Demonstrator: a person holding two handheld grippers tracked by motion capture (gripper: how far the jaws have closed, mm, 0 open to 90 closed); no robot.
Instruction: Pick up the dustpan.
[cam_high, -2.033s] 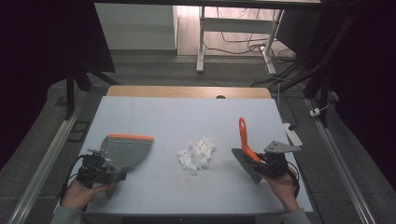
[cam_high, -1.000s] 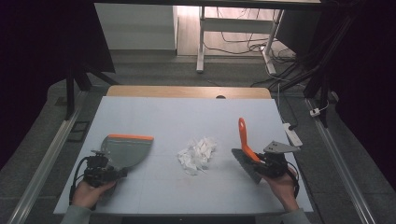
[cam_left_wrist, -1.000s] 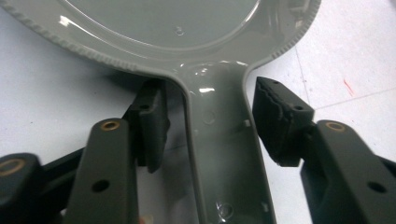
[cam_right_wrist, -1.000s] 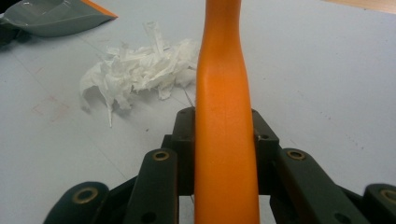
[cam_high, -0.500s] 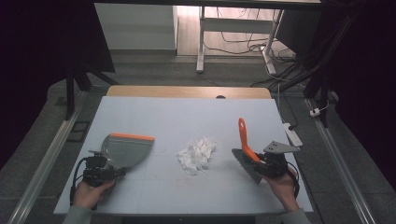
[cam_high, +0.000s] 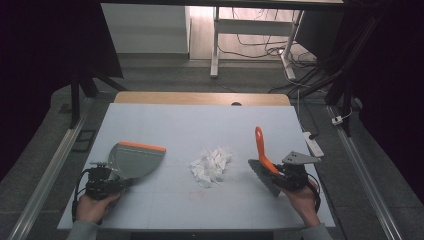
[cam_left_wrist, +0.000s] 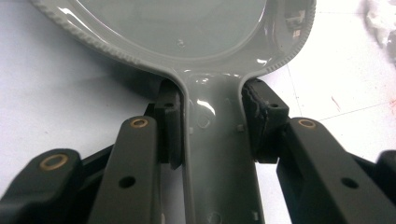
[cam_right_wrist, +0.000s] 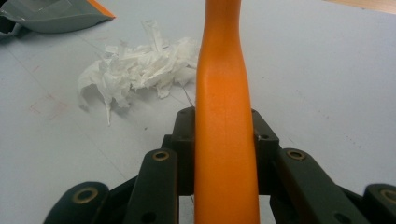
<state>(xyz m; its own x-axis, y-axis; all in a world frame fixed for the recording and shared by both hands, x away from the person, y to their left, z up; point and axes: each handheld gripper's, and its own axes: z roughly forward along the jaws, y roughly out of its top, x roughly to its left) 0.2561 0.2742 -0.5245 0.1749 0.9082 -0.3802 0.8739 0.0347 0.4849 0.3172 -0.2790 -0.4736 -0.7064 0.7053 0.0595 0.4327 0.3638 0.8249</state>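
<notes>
A grey dustpan (cam_high: 134, 159) with an orange lip lies at the table's left, and its handle (cam_left_wrist: 218, 154) runs back between my left gripper's jaws. My left gripper (cam_high: 111, 184) (cam_left_wrist: 215, 122) is shut on that handle, with a pad (cam_left_wrist: 259, 120) pressed against each side. A pile of white paper shreds (cam_high: 211, 164) (cam_right_wrist: 140, 65) lies mid-table. At the right, my right gripper (cam_high: 284, 176) (cam_right_wrist: 224, 135) is shut on the orange handle (cam_right_wrist: 223, 116) of a brush (cam_high: 261, 150), whose grey bristles (cam_high: 264, 176) rest on the table.
The pale grey table (cam_high: 200, 125) has a wooden strip (cam_high: 200, 98) along its far edge. A white power strip (cam_high: 313, 142) lies off the right edge. In the right gripper view the dustpan's corner (cam_right_wrist: 46, 14) shows at top left.
My left gripper slid forward and right onto the dustpan's handle two seconds ago and has since stayed there. The right gripper, brush and shreds have not moved.
</notes>
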